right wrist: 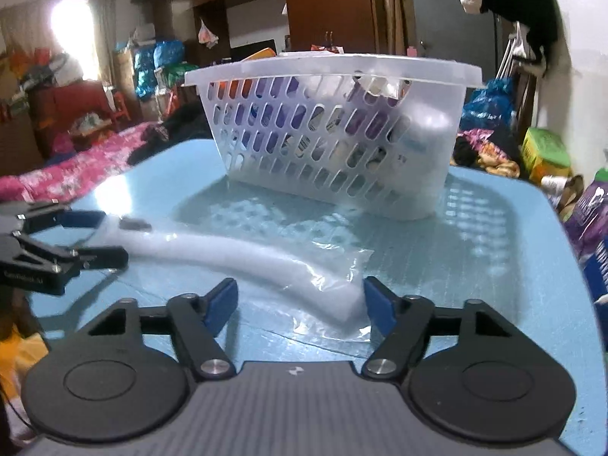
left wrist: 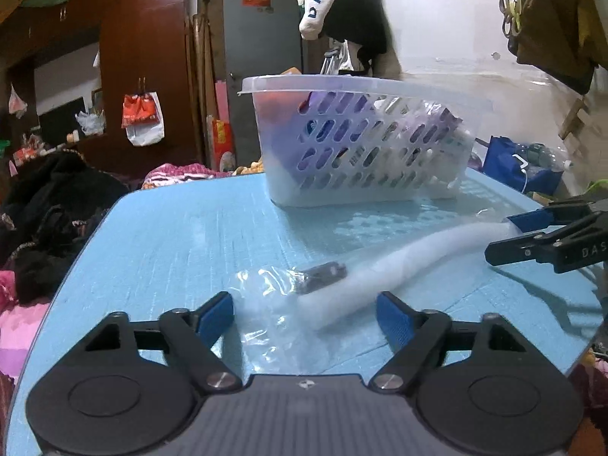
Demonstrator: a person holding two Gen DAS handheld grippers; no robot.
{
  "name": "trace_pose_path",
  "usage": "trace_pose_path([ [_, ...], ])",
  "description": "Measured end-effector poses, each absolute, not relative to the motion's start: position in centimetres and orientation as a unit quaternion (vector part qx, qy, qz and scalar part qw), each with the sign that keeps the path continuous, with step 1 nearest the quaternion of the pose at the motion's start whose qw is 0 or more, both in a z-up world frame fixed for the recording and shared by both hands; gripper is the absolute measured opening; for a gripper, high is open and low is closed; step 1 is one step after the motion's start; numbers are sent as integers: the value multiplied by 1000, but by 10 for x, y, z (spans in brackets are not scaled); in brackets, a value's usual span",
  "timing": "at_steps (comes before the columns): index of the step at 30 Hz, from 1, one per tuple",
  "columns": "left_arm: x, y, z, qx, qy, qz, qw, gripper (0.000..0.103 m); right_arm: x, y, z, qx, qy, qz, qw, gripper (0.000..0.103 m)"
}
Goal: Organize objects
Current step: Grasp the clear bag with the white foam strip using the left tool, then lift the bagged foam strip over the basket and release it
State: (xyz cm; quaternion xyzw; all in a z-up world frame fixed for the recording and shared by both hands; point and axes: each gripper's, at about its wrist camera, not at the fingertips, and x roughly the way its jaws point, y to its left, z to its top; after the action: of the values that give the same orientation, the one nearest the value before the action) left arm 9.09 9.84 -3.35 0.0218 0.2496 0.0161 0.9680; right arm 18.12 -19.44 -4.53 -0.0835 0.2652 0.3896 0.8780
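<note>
A white handled tool (left wrist: 387, 266) in a clear plastic wrapper lies flat on the blue table (left wrist: 171, 235); it also shows in the right wrist view (right wrist: 235, 250). Its dark head end (left wrist: 323, 274) lies just ahead of my left gripper (left wrist: 306, 313), which is open around the wrapper's end. My right gripper (right wrist: 300, 304) is open around the tool's other end. Each gripper shows in the other's view, the right one (left wrist: 532, 233) and the left one (right wrist: 95, 237). A white perforated basket (left wrist: 364, 144) with several items stands behind; it also shows in the right wrist view (right wrist: 334, 133).
The table edge (right wrist: 570, 250) drops off near a purple bag (right wrist: 592, 228) on the right. Dark clothes (left wrist: 49, 209) and pink bedding (right wrist: 76, 171) lie past the left edge. A blue bag (left wrist: 513, 167) sits behind the basket.
</note>
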Motion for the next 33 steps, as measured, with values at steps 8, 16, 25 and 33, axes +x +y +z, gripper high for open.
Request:
trace_pose_path([
  [8,88,82,-33,49,233,-2,971,32,175,-194,-46,-95,249,390,882,45],
  [16,83,83,-36,38,217,-8,975,17,174,-197,-47,-80,237,402,881,24],
  [25,79,85,-32,29,194,-15,980,16,171,-202,-47,-67,216,402,887,15],
  [33,77,85,-28,28,179,-16,983,15,168,-202,-46,-66,208,400,890,13],
])
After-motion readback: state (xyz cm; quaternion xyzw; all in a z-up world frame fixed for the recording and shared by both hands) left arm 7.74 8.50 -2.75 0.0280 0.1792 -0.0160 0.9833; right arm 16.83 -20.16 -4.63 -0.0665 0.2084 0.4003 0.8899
